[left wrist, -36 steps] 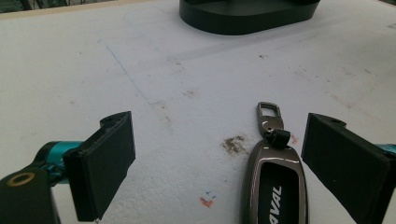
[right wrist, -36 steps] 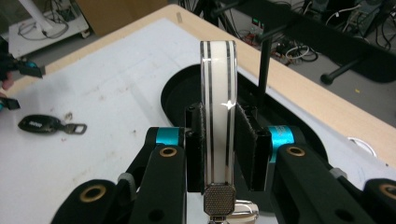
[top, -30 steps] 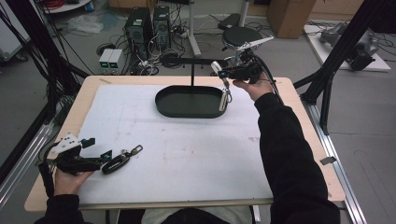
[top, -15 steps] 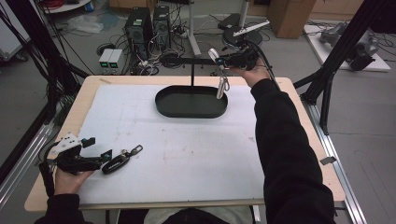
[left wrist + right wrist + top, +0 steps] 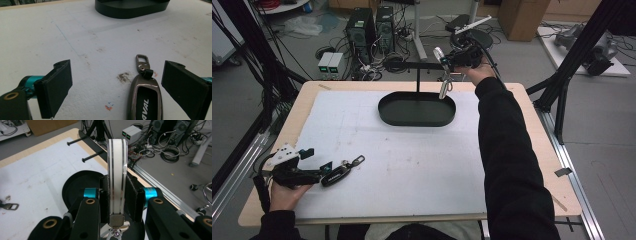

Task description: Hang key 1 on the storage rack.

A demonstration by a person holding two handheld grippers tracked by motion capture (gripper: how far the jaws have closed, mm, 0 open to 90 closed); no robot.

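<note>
White table mat in a cable-strewn lab, two hand-held grippers at work.
Right gripper [image 5: 448, 62], far side above the black oval stand tray [image 5: 417, 120], pinches a stiff, smooth white-and-silver key fob [image 5: 117, 173] by its flat faces, likely light and slippery; left gripper [image 5: 314, 160] stands spread beside a dark metal-framed car key fob [image 5: 143, 100] at near left.

Even indoor light, soft shadows, slight blur

A white key fob [image 5: 117, 177] with dark stripes; a black tray [image 5: 417, 109]; a grey-brown key fob [image 5: 145, 101].
</note>
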